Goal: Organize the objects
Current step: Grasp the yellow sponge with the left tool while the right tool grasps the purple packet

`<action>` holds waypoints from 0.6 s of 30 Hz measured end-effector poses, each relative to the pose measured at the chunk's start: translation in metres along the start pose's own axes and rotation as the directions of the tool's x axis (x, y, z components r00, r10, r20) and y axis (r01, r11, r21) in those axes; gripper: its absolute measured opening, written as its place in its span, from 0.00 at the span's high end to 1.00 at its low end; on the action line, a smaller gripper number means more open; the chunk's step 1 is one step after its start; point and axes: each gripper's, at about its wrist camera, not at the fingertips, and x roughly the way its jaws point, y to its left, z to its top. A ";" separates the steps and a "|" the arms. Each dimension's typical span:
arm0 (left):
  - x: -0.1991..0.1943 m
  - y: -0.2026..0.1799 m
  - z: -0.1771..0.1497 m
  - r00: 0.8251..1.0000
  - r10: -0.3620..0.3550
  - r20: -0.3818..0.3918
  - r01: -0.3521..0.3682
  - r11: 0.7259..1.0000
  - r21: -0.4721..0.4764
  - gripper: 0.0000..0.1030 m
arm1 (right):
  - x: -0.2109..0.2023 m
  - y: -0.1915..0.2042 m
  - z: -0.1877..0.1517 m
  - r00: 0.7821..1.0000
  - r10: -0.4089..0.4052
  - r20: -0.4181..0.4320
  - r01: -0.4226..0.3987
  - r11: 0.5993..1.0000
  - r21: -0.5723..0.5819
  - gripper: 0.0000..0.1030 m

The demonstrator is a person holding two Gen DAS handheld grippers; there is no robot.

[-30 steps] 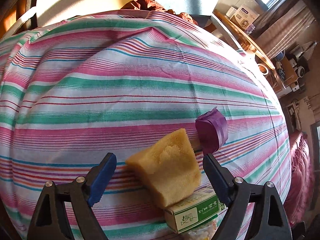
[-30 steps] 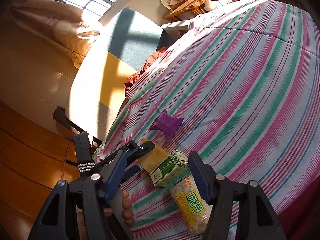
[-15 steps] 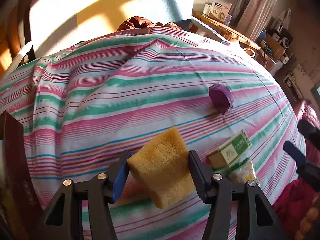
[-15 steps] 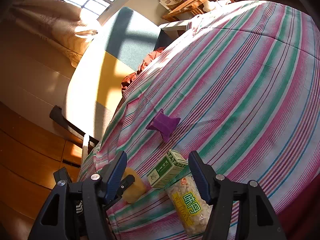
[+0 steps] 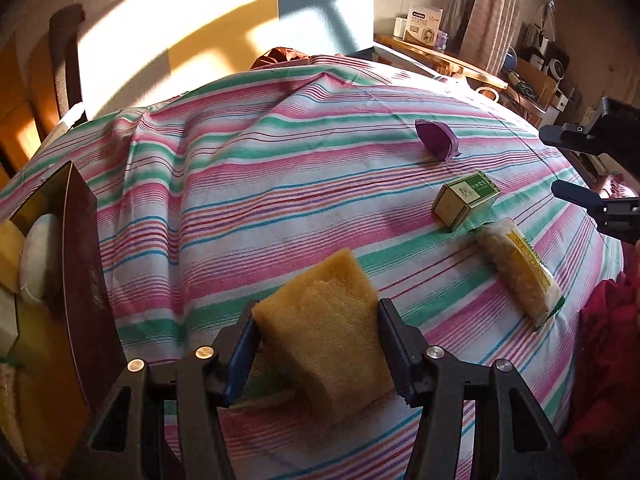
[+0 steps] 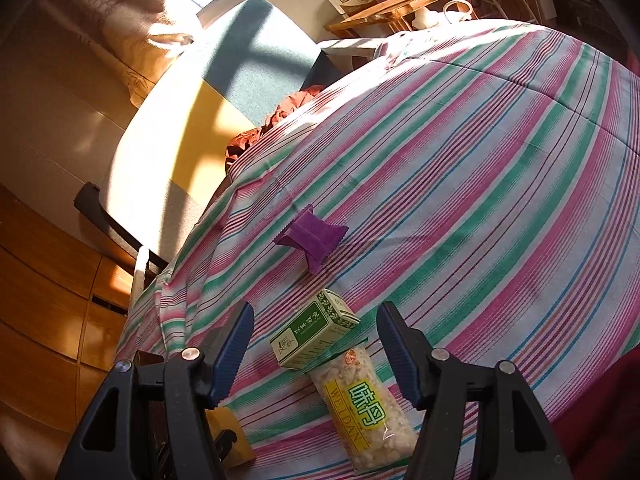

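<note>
My left gripper is shut on a yellow sponge, held above the striped cloth. On the cloth to the right lie a green tea box, a clear snack packet with a yellow label and a purple pouch. In the right wrist view my right gripper stands open above the green tea box and the snack packet, touching neither. The purple pouch lies farther off. A corner of the sponge shows at the lower left.
A dark brown box stands at the left edge with pale round and yellow things inside. A sunlit padded board rises behind the cloth. A wooden table with a white carton stands at the back right. Red fabric lies at the right.
My left gripper closed on the sponge, lifted it away from the tea box and carried it left toward the dark box. The right gripper stayed nearly still and open.
</note>
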 end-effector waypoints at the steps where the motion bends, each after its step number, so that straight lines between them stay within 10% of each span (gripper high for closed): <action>1: 0.000 0.000 0.000 1.000 0.002 0.002 -0.002 1.000 0.001 0.44 | 0.000 0.001 0.000 1.000 -0.008 0.002 0.008 1.000 -0.004 0.37; 18: 0.003 0.005 -0.007 0.999 -0.029 0.043 0.031 0.999 -0.042 0.40 | 0.011 0.007 -0.002 0.998 -0.060 -0.033 0.059 0.997 -0.050 0.37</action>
